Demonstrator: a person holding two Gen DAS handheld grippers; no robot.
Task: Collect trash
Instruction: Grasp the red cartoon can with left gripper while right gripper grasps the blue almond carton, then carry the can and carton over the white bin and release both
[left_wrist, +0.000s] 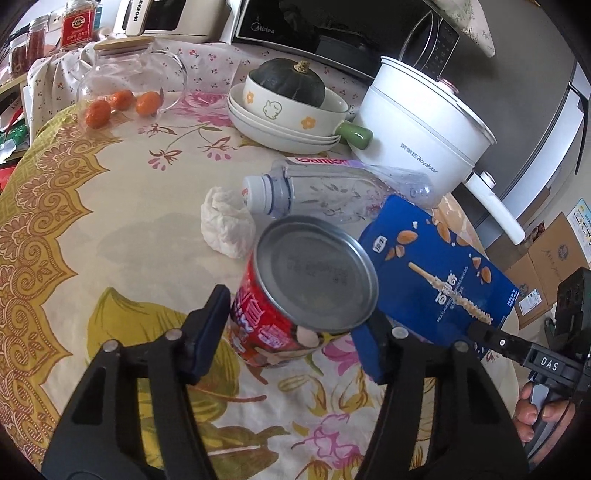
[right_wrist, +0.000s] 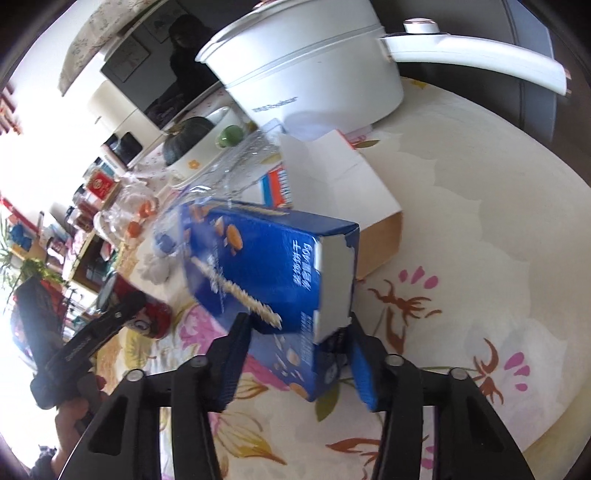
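Note:
My left gripper (left_wrist: 299, 332) is shut on a red can (left_wrist: 280, 295), tilted with its silver base facing the camera, held just above the flowered tablecloth (left_wrist: 110, 206). My right gripper (right_wrist: 295, 354) is shut on a blue biscuit box (right_wrist: 273, 266) and holds it tilted above the cloth; the box also shows in the left wrist view (left_wrist: 436, 269). A crushed clear plastic bottle (left_wrist: 325, 192) lies behind the can, and a crumpled white tissue (left_wrist: 225, 225) lies left of it. The can shows at far left of the right wrist view (right_wrist: 147, 314).
A white electric pot (left_wrist: 417, 125) with a long handle stands at the back right. Stacked bowls holding a dark squash (left_wrist: 291, 99) sit behind the bottle. A glass teapot (left_wrist: 125, 70) and oranges (left_wrist: 122, 103) are at the back left. A white carton (right_wrist: 351, 192) lies behind the blue box.

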